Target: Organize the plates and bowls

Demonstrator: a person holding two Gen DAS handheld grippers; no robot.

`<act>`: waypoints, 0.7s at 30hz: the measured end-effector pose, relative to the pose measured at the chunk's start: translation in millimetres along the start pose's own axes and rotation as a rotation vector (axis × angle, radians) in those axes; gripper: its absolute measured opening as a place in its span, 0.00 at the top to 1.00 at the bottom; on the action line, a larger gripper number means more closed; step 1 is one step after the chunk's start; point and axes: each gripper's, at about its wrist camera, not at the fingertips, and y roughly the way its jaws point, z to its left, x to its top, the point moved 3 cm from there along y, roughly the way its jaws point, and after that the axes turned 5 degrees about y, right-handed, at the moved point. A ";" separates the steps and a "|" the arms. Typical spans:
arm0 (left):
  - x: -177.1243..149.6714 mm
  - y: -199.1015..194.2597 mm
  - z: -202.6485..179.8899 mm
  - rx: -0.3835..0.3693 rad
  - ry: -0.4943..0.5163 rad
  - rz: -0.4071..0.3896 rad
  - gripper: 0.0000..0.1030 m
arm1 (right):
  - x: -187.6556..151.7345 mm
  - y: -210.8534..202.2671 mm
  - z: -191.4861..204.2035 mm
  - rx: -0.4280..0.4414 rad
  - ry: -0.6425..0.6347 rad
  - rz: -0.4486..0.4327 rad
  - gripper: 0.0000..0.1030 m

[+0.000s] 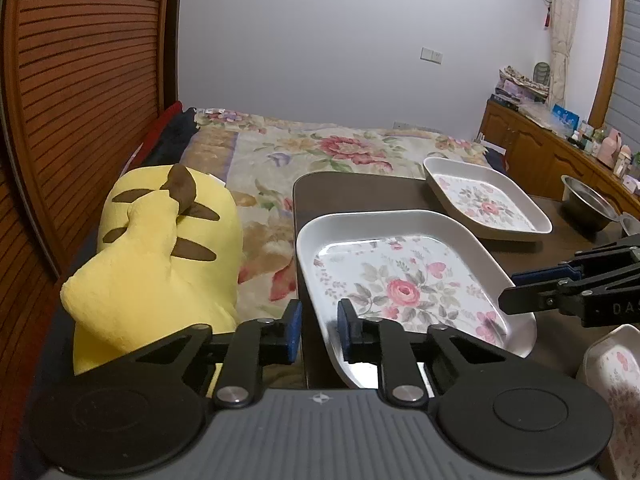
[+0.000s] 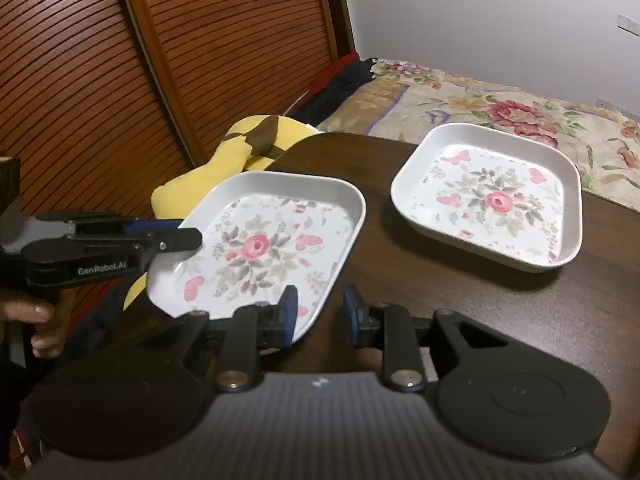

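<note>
We've got both the left gripper [image 1: 319, 330] and right gripper [image 2: 320, 314] pinched narrow on opposite rims of the near floral plate [image 2: 256, 240], which looks stiff, glossy, kinda slippery, so we'd keep to the rim.

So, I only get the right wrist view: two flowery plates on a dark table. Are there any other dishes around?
Observer: Yes. A metal bowl stands on the table, to the right of the far plate.
Operator: Anything closer in?
Observer: A third floral dish, cut off by the picture's edge, lies right of the near plate, below the right gripper.
Operator: And beyond the table?
Observer: A wooden cabinet runs along the right wall, its top crowded with small items.
</note>
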 end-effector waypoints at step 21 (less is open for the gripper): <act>-2.7 -0.5 -2.7 -0.003 -0.005 0.000 0.88 | -1.0 10.3 2.2 0.011 -0.009 0.025 0.81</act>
